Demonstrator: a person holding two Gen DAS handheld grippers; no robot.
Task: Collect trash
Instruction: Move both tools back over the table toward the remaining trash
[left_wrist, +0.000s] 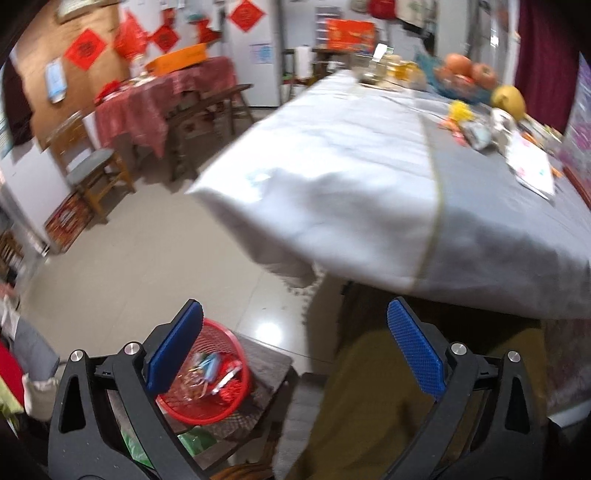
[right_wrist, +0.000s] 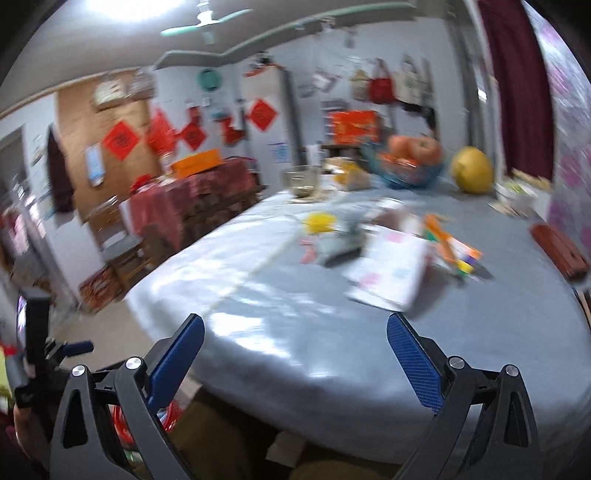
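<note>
The trash (right_wrist: 373, 240) lay in a small pile of wrappers and paper far ahead on the counter (right_wrist: 295, 314), past the tips of the right gripper (right_wrist: 295, 354) and a bit to its right. The right gripper was the nearer one. The left gripper (left_wrist: 295, 345) hung off the counter's edge, over the red basket (left_wrist: 236, 398) on a stool (some wrappers were already inside). Both sets of fingers (right_wrist: 413, 363) were spread wide and held nothing. The pile spread side to side, so I think the right gripper should reach forward
</note>
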